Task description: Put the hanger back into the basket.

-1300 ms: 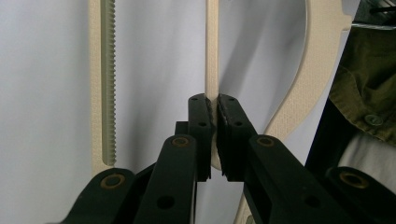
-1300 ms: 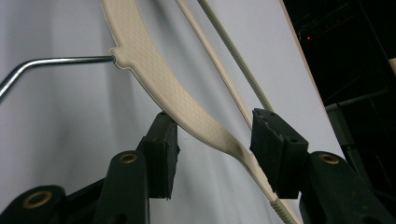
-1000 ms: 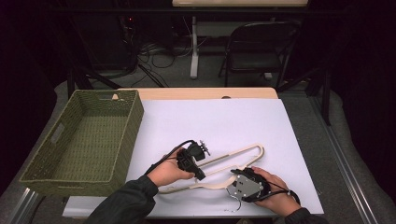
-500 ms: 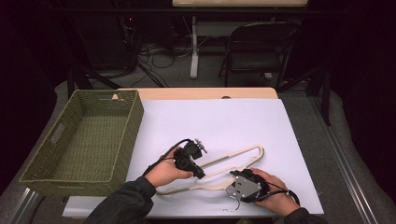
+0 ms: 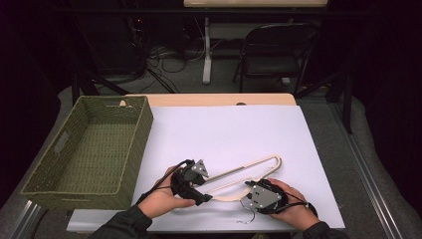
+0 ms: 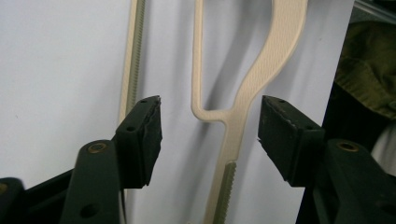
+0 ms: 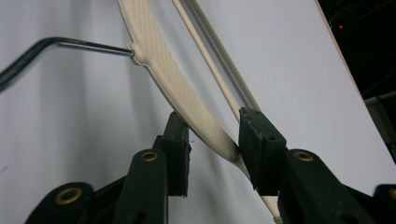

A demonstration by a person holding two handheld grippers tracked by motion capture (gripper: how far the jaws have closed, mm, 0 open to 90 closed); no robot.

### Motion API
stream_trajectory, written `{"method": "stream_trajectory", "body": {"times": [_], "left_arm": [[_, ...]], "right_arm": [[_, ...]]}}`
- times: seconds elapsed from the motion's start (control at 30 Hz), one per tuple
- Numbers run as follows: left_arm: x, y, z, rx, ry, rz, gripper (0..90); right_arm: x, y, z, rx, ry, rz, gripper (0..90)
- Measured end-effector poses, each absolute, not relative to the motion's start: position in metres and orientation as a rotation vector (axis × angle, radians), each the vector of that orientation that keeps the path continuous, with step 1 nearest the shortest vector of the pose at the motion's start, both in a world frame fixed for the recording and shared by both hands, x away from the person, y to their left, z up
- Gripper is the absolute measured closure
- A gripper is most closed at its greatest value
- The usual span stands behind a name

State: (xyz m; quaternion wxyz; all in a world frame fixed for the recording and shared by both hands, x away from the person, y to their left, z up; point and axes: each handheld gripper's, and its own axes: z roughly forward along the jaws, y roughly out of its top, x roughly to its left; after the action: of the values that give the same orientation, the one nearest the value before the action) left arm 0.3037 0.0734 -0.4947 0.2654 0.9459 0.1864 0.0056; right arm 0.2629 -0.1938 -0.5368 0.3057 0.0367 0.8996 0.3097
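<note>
A cream plastic hanger (image 5: 226, 197) lies flat on the white sheet (image 5: 234, 129) near the table's front edge. My left gripper (image 5: 196, 186) hovers over the hanger's left end. In the left gripper view the left gripper (image 6: 210, 135) is open, its jaws wide apart either side of the hanger (image 6: 275, 51) where the arm meets the ribbed bar. My right gripper (image 5: 249, 189) sits at the hanger's middle. In the right gripper view the right gripper (image 7: 215, 140) has its jaws drawn in on the curved arm of the hanger (image 7: 159, 51), just below the metal hook (image 7: 70, 44).
A green woven basket (image 5: 144, 129) stands on the table's left side, close to the left hand. A folding chair (image 5: 278, 50) and cables sit on the floor beyond the far edge. An olive sleeve (image 6: 369, 70) shows past the sheet's edge.
My left gripper has shifted slightly left and toward the person along the hanger. The right gripper and the hanger have stayed put.
</note>
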Motion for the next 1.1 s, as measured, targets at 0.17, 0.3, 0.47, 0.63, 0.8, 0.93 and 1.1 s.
{"method": "stream_trajectory", "body": {"times": [0.17, 0.3, 0.47, 0.63, 0.8, 0.93, 1.1], "left_arm": [[0.297, 0.069, -0.501, 2.573, 0.481, 0.050, 37.0], [0.293, 0.063, -0.508, 2.590, 0.461, 0.067, 37.1], [0.291, 0.056, -0.519, 2.611, 0.453, 0.099, 37.3], [0.291, 0.052, -0.526, 2.612, 0.455, 0.123, 43.7], [0.289, 0.050, -0.527, 2.607, 0.468, 0.163, 49.7], [0.289, 0.050, -0.527, 2.588, 0.478, 0.193, 54.9], [0.287, 0.049, -0.526, 2.591, 0.467, 0.226, 58.0]], "right_arm": [[0.264, -0.194, -0.536, 0.105, 2.382, 0.845, 64.2], [0.264, -0.194, -0.536, 0.105, 2.383, 0.845, 64.1], [0.263, -0.195, -0.534, 0.111, 2.397, 0.813, 64.0], [0.263, -0.195, -0.534, 0.115, 2.397, 0.817, 64.0], [0.263, -0.195, -0.534, 0.117, 2.398, 0.818, 63.9], [0.263, -0.195, -0.534, 0.118, 2.399, 0.818, 63.9], [0.263, -0.195, -0.535, 0.130, 2.383, 0.842, 63.9]]}}
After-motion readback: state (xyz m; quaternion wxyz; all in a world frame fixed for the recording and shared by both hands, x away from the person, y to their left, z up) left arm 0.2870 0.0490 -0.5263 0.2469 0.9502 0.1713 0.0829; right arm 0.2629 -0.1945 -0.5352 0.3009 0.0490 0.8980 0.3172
